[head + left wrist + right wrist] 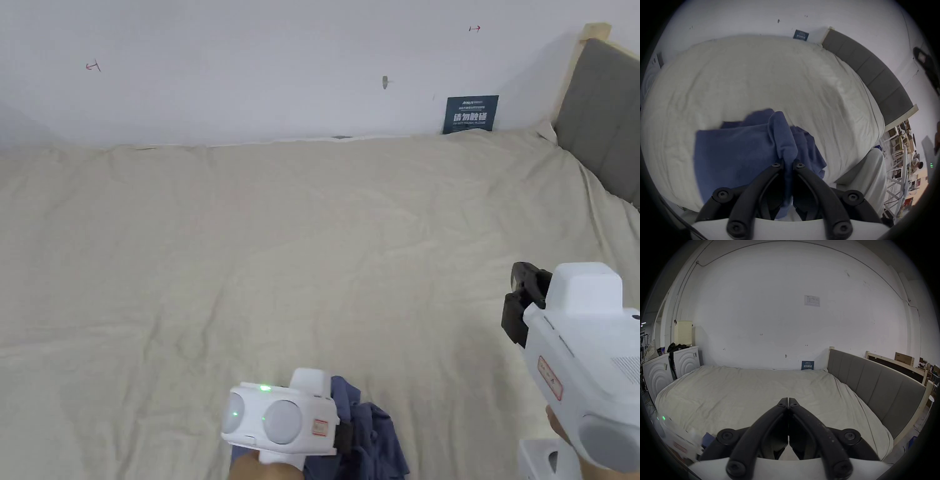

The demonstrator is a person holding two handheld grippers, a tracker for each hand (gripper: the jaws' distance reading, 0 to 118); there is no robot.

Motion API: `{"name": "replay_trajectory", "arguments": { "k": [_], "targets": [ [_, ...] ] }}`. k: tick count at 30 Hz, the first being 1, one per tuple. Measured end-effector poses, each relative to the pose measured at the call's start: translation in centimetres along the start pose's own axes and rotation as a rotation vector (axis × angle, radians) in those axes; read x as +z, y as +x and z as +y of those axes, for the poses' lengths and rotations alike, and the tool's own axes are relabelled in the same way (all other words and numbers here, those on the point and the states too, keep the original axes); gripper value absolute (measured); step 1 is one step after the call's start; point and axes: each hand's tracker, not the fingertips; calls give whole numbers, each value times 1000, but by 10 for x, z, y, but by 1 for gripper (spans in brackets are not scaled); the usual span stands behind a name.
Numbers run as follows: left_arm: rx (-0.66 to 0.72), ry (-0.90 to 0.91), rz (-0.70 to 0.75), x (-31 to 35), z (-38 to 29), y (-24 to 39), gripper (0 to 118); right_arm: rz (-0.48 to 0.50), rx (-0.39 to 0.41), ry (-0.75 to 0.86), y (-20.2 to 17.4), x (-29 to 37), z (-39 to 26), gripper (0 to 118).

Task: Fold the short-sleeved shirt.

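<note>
Left tool was clenched on a bunched fold of the blue shirt, heaped at the bed's near edge. Right tool was closed, empty. Fabric was judged soft, light, probably slippy; shoulder seams were favoured as hold points.

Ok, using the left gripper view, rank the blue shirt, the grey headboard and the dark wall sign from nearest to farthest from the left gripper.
1. Blue shirt: pinched between the jaws of the left gripper, bunched on the bed's near edge.
2. Grey headboard: along the bed's right side, well beyond the shirt.
3. Dark wall sign: against the far wall, past the bed's far edge.
</note>
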Motion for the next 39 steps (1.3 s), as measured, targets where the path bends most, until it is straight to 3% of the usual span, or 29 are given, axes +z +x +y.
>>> {"name": "replay_trajectory", "arguments": {
  "k": [3, 4, 5, 6, 7, 8, 9, 10, 13, 16, 18, 19, 20, 21, 22, 27, 39],
  "targets": [
    [-22, -3, 43, -21, -6, 12, 10, -8, -6, -6, 4, 0, -2, 2],
    [-43, 1, 53, -23, -7, 14, 15, -10, -5, -10, 6, 0, -3, 2],
    [-36, 9, 43, -21, -8, 13, 26, -11, -4, -12, 6, 0, -4, 2],
    [-14, 30, 8, -18, -7, 12, 46, -13, -3, -14, 7, 0, -5, 2],
    [26, 40, -52, -14, -6, 10, 80, -14, -2, -17, 8, 0, -5, 2],
    [47, 47, -92, -9, -4, 11, 102, -16, -2, -20, 8, 0, -5, 2],
    [64, 66, -113, -2, -4, 12, 115, -17, -5, -22, 9, -1, -6, 2],
    [65, 114, -117, 8, -3, 14, 118, -16, -8, -23, 9, -1, -6, 2],
    [46, 268, -132, 43, 1, 13, 115, -19, -10, -20, 9, 0, -5, 2],
    [35, 416, -56, 75, 2, 6, 114, -17, -12, -13, 8, 1, -2, 2],
    [25, 498, 23, 86, -1, 1, 104, -16, -13, -8, 7, 1, -1, 2],
    [19, 536, 69, 89, -4, -2, 84, -14, -15, -6, 7, 1, -1, 2],
    [22, 559, 107, 90, -7, -6, 58, -13, -16, -4, 7, 2, 0, 2],
    [21, 570, 139, 89, -10, -10, 23, -11, -17, -2, 6, 2, 0, 2],
    [28, 567, 162, 86, -13, -14, 1, -10, -17, -2, 6, 2, 0, 2],
    [101, 484, 141, 55, -34, -28, 0, -4, -17, -4, 5, 4, -2, 2],
    [-78, 299, 133, -37, -55, 26, 0, -40, -21, -46, 30, 2, -17, 2]
  ]
}}
